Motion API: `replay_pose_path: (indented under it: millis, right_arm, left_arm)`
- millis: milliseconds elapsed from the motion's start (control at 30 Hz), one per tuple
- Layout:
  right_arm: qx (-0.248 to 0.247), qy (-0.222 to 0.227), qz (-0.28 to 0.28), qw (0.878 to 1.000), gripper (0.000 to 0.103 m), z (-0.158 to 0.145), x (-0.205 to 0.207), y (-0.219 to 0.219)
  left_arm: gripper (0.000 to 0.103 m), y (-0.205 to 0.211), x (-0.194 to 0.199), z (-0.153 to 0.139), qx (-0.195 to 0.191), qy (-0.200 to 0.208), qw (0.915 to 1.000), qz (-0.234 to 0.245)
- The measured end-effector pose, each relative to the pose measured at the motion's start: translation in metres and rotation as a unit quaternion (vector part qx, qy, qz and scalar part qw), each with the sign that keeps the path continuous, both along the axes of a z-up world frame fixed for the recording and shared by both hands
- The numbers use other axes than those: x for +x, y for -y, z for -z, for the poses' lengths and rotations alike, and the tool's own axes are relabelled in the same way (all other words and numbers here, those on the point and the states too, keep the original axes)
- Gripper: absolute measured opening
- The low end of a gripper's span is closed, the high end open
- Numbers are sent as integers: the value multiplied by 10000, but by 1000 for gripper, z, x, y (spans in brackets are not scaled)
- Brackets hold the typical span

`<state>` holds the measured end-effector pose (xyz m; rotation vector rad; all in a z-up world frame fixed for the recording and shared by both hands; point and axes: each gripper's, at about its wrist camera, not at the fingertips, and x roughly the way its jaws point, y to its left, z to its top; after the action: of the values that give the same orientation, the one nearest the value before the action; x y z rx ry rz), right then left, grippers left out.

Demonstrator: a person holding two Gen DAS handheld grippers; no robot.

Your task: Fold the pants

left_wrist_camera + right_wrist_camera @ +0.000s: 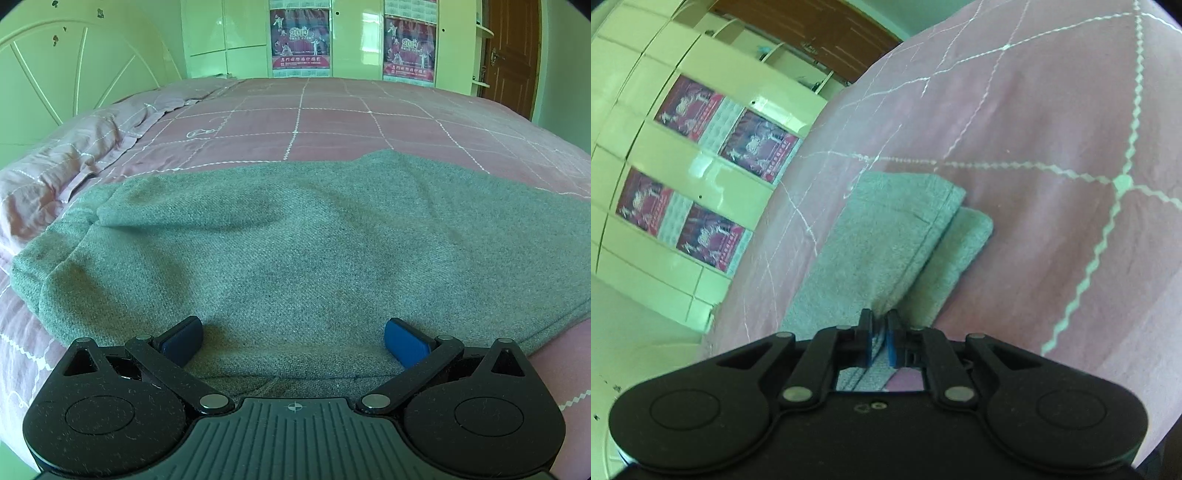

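Grey knit pants [295,243] lie spread wide on a pink quilted bed [332,118]. My left gripper [293,343] is open, its blue pads [404,341] resting low over the pants' near edge with nothing between them. In the right wrist view the pants [886,240] lie as two stacked leg layers running away from me. My right gripper [880,338] is shut on the near end of the pants, grey cloth pinched between its blue pads.
A rumpled pink pillow [74,155] lies at the left by the white headboard [74,74]. Cupboards with calendar posters [300,38] stand beyond the bed. A brown door [511,55] is at the far right. The bed edge curves down at the left of the right wrist view [746,288].
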<state>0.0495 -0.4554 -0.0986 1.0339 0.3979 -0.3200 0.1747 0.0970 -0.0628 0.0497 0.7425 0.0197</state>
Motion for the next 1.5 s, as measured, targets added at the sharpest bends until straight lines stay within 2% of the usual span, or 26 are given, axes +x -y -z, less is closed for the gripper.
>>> replay_pose_path:
  millis: [67,100,233,267,300,433,500,567,633,700,733,800,833,1000,1133,1167,1233,1300,1333,1400,1433,1500]
  right_arm:
    - [-57,26,227,9997,19,-1,-1,6]
    - [-9,4,249,9997,19,1,1,11]
    - [115,-144,134,9997,13,8,17,22]
    - [59,-223,89,9997,4,7,20,22]
    - [16,-268,44,9996,0,5,23,21]
    - [-76,284,74,9995,0,-24,4,13]
    - [-56,273,110,9996,0,-27,-5,8]
    - [-9,145,114,9998,0,-17,-8,7]
    - [201,-207,36,9996,2,2,-4,13]
    - [317,-11,164,9994,6,7,-17,18]
    - [182,176,375,9990,14,3,-29,17]
    - [140,317,567,9978,12,0,-45,19]
    - [239,225,531,9980,9,3,-46,24]
    - [418,-119,331,9985,6,16,-30,25]
    - [541,-48,336,9980,5,30,-18,28]
    - [576,-93,310,9978,2,33,-13,30]
    - [239,-95,267,9993,0,23,-11,28]
    - [-335,272,251,9988,0,-3,-20,25]
    - [-703,379,191,9966,0,-20,-22,19]
    - [-1130,463,94,9925,0,-33,-24,12]
    - [-1139,278,140,9930,0,-29,-21,15]
    - [-617,-101,256,9977,0,2,-16,32]
  left_arm:
    - [103,0,0,0,-2,3,10000,-9]
    - [103,0,0,0,-1,5,10000,-13]
    - [103,0,0,0,1,-4,10000,-4]
    - [103,0,0,0,3,-15,10000,17]
    - [103,-1,1,0,6,-33,10000,56]
    - [103,-5,4,-2,-9,-129,9996,253]
    - [103,-5,3,-2,-12,-110,9996,265]
    - [103,-4,2,-1,19,-89,9996,256]
    - [103,-3,2,-1,28,-79,9996,259]
    - [103,-4,1,-1,8,-76,9996,265]
    - [103,-4,1,-1,7,-73,9996,266]
    - [103,-4,1,-1,17,-68,9996,263]
    - [103,-4,1,-1,21,-63,9996,262]
    - [103,-2,0,-1,30,-58,9996,262]
    - [103,-2,0,-1,34,-56,9996,259]
    - [103,-2,0,-1,36,-55,9996,259]
    - [103,-3,-1,-1,33,-52,9996,262]
    - [103,-4,-1,-2,7,-43,9996,261]
    - [103,-4,-1,-2,-13,-34,9996,263]
    - [103,-5,-1,-2,-29,-31,9996,266]
    - [103,-4,-1,-2,-17,-34,9996,266]
    - [103,-3,-1,-1,-4,-38,9996,273]
